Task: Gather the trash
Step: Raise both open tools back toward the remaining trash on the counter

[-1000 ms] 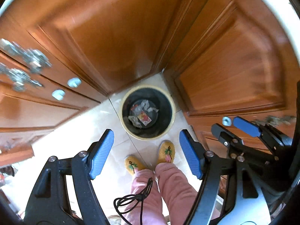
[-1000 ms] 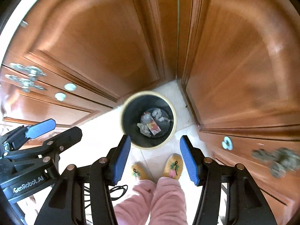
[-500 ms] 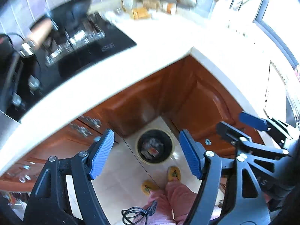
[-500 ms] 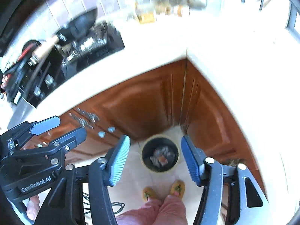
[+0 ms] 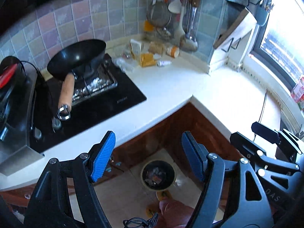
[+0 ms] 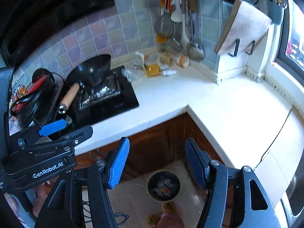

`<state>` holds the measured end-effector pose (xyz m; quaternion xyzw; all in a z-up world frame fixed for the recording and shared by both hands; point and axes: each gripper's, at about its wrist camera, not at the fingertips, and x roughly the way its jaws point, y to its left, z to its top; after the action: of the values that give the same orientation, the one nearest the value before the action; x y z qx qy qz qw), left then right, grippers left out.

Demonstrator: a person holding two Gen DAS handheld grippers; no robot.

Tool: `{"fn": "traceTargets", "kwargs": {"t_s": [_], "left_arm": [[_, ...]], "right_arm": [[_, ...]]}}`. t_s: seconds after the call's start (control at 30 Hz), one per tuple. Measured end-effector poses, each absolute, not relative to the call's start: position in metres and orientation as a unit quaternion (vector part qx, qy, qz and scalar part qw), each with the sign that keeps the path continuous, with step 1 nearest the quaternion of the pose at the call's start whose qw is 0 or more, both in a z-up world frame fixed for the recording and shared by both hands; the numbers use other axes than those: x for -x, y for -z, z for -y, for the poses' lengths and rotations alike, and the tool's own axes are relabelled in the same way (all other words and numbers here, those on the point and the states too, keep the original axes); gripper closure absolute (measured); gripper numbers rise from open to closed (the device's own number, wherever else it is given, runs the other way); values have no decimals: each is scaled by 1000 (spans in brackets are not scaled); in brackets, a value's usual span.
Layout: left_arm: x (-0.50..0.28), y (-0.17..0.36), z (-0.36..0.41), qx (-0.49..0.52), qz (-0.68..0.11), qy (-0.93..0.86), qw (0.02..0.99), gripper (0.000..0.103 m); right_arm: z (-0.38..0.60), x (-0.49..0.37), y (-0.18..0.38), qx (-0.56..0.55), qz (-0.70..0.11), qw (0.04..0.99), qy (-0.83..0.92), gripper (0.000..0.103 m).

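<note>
A round trash bin [image 5: 157, 175] with crumpled scraps inside stands on the floor in the cabinet corner; it also shows in the right wrist view [image 6: 163, 186]. Several pieces of trash lie at the counter's back corner: a yellow packet [image 5: 147, 59], a small tube [image 5: 164, 63], an orange-lidded cup [image 5: 173, 51] and clear wrappers [image 5: 121, 62]. In the right wrist view the packet [image 6: 152, 70] and tube [image 6: 169, 73] show too. My left gripper [image 5: 148, 157] is open and empty, high above the counter edge. My right gripper [image 6: 156, 160] is open and empty beside it.
A black wok [image 5: 77, 58] with a wooden handle sits on the black hob [image 5: 98, 102]. Utensils [image 5: 171, 7] hang on the tiled wall. A cutting board [image 6: 245, 26] leans in a rack. The white counter [image 5: 228, 98] wraps the corner under a window. My feet in slippers [image 5: 163, 194] stand by the bin.
Both grippers have risen from close over the bin to above counter height. The view now takes in the hob, the counter and the trash at the back corner.
</note>
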<state>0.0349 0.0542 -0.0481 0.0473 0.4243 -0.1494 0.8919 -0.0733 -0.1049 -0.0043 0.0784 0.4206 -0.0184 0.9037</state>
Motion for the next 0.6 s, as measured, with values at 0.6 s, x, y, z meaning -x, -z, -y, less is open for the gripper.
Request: {"fn": "traceTargets", "kwargs": {"t_s": [0.6], "left_arm": [[-115,44,-15,-62,-415,131,898,30]], "right_arm": [[151,-16,-6,-79,-393,916,11,37]]}}
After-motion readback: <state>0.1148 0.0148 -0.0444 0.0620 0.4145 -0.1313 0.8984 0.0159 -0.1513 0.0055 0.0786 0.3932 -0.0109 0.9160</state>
